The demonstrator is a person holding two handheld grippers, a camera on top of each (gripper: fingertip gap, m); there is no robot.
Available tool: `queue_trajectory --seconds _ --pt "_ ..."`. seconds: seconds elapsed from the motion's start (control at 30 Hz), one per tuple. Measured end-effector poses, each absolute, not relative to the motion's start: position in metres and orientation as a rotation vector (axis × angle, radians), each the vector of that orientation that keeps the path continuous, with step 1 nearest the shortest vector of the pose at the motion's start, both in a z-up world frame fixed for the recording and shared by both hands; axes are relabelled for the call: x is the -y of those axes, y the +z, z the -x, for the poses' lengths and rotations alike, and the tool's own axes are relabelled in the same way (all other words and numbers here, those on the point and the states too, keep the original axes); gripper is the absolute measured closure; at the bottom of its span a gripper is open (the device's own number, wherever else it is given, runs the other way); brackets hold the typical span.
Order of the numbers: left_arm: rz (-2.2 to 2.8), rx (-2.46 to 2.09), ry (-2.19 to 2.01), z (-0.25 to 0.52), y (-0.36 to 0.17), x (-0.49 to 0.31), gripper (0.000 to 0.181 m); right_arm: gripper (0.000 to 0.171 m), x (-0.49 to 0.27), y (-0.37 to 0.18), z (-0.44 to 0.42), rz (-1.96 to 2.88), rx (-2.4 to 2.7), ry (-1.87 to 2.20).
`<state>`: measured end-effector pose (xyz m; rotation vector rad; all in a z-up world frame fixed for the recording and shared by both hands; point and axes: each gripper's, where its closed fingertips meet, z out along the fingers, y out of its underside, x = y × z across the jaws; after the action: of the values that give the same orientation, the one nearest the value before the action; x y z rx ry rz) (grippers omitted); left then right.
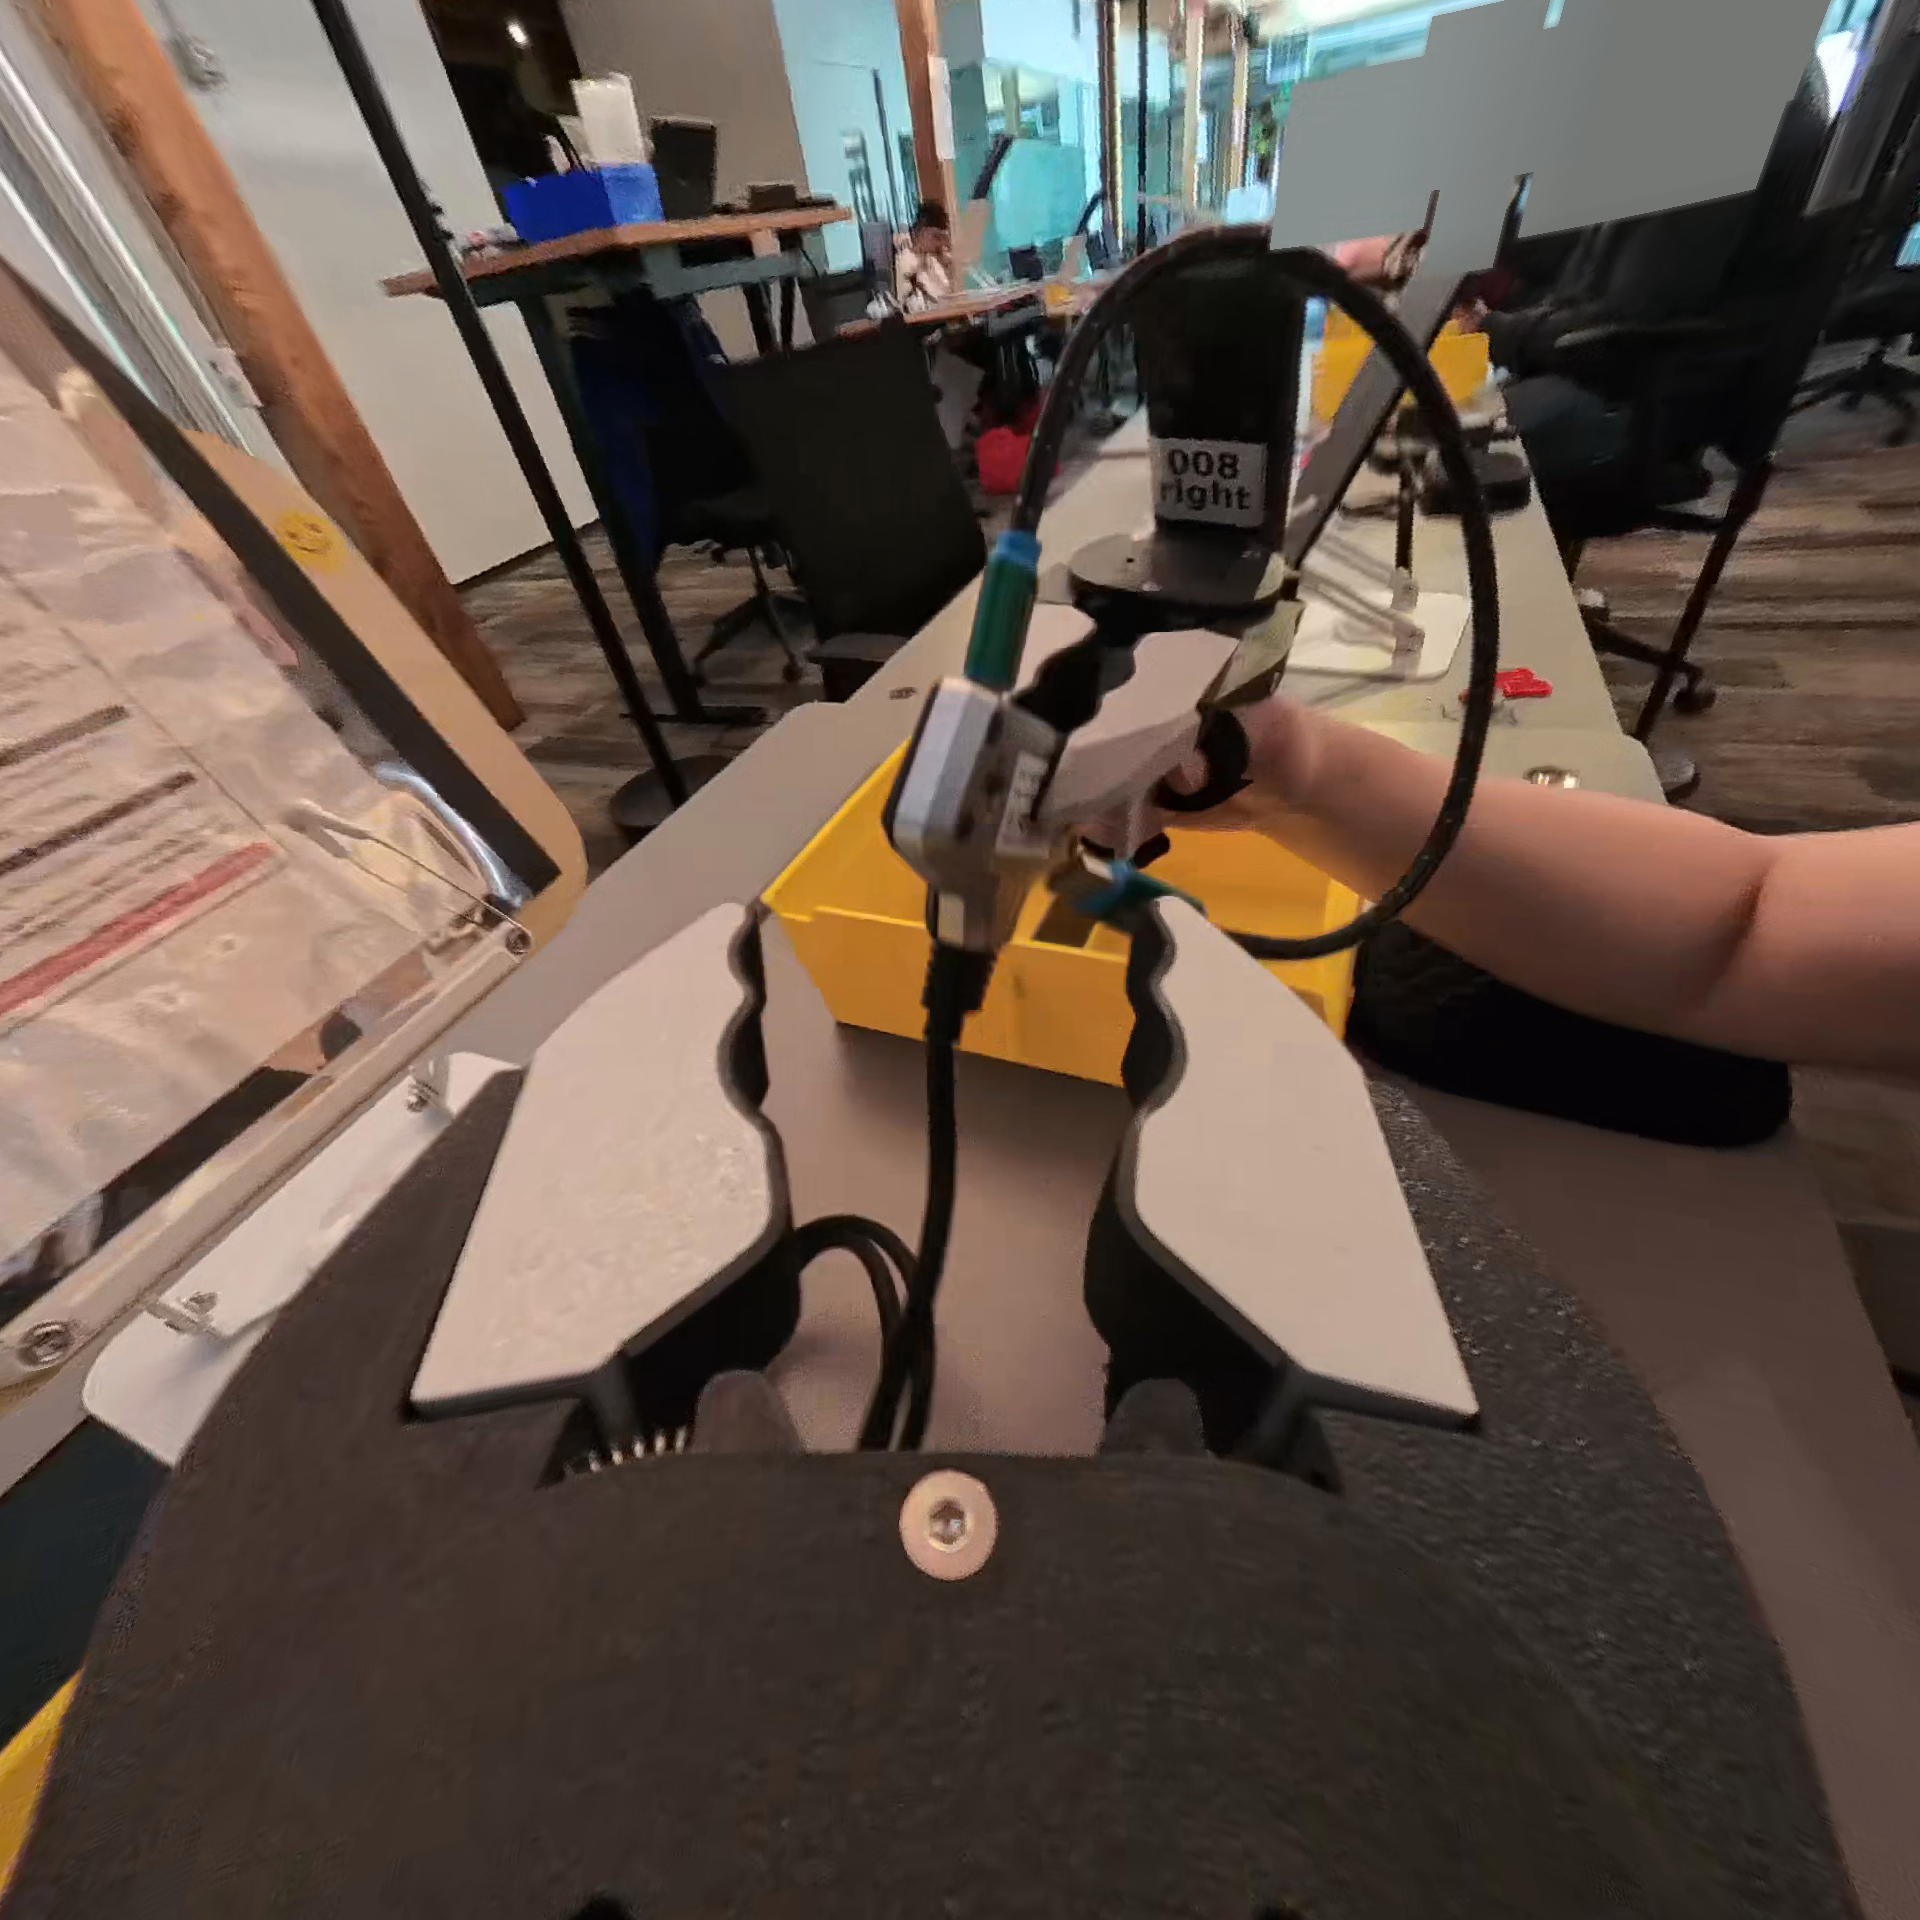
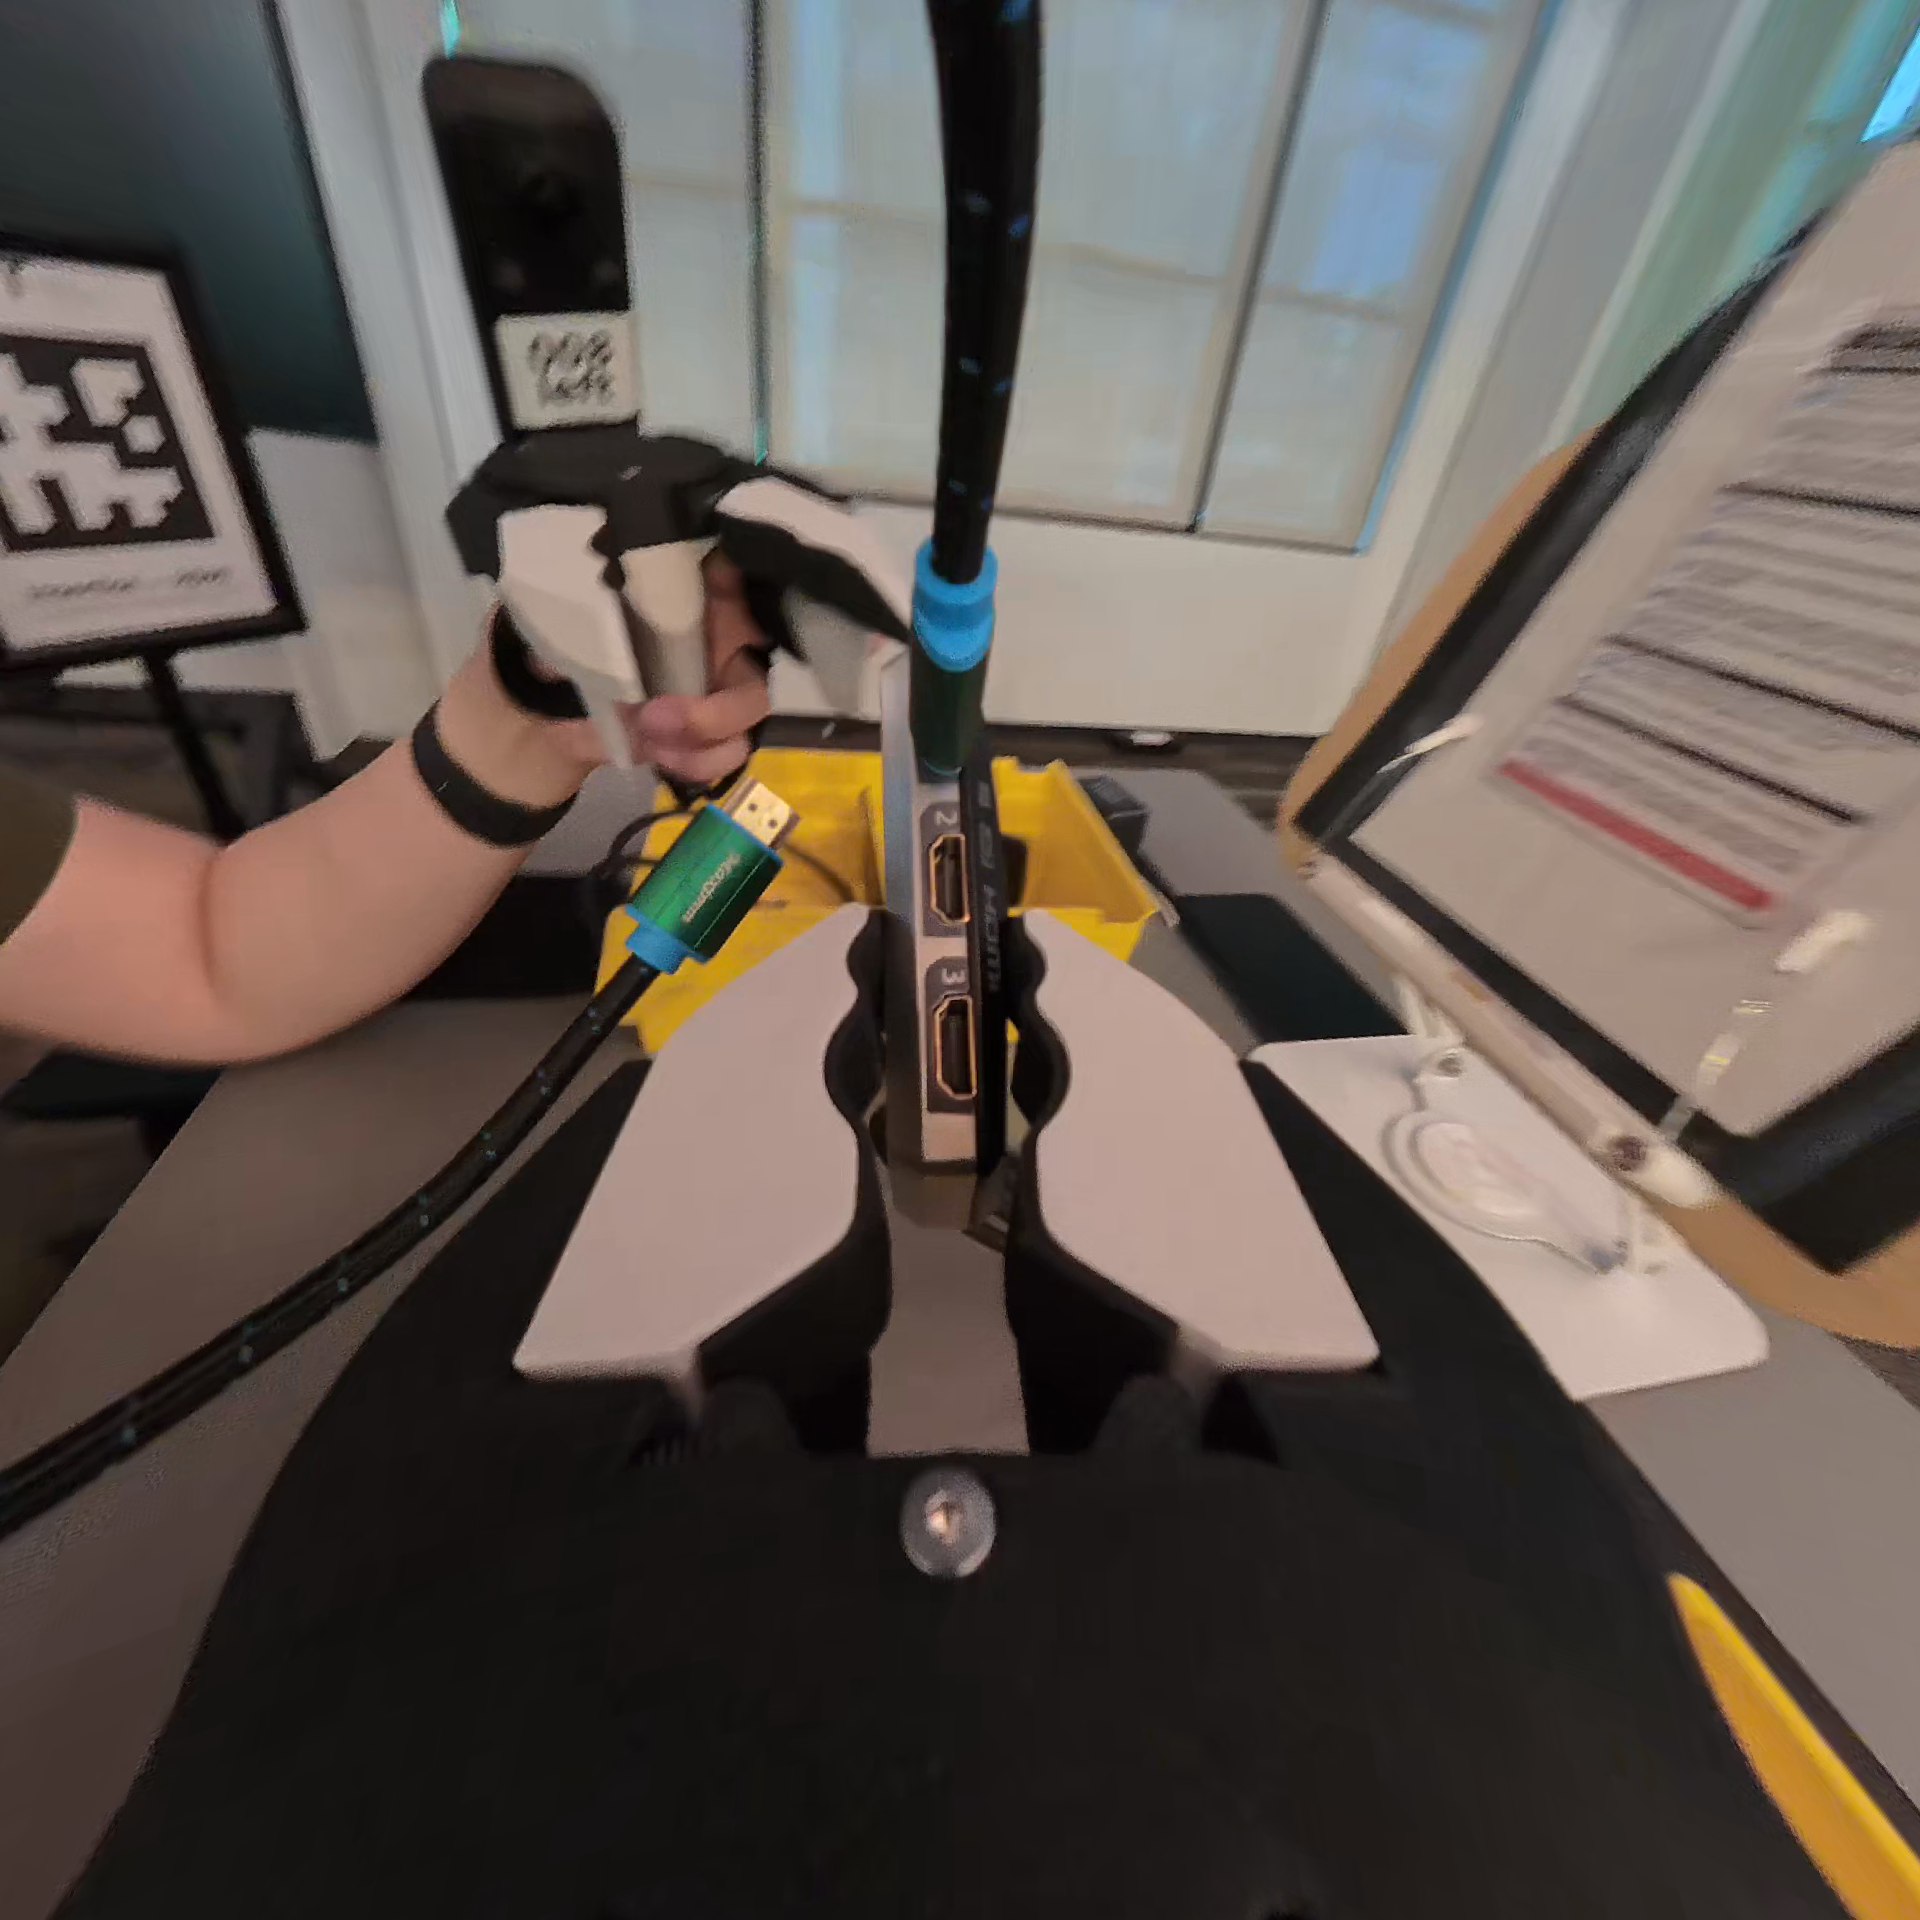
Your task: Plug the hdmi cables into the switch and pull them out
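My right gripper is shut on a silver HDMI switch and holds it upright above the yellow bin; two empty ports face the camera. A green HDMI plug on a black braided cable sits in the switch's top port. A second green plug hangs loose to the left, gold tip bare. In the left wrist view the switch is just beyond my left gripper, which is open; a black cable from the switch runs down between its fingers, unclamped. The plugged connector points up.
A yellow bin stands on the grey table under the switch. A framed board leans at the left on a white stand base. A black pad lies under the person's forearm. A marker sign stands behind.
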<state>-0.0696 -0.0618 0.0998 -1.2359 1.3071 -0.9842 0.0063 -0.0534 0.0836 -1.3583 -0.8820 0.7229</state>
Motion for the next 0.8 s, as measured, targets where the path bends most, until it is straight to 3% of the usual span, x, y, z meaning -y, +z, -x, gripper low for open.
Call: queue_trajectory --seconds 0.33,0.47,0.8 --pt "1.15 -1.164 -1.11 0.097 0.14 0.067 0.093 0.15 0.107 0.207 -0.162 0.991 0.279 0.627" --pt "1.19 -1.135 -1.054 0.096 0.138 0.06 0.1 0.15 0.133 0.224 -0.194 0.887 0.202 0.581" --pt "1.168 -1.206 -1.078 0.085 0.134 0.074 0.099 0.15 0.162 0.24 -0.203 0.71 0.176 0.31"
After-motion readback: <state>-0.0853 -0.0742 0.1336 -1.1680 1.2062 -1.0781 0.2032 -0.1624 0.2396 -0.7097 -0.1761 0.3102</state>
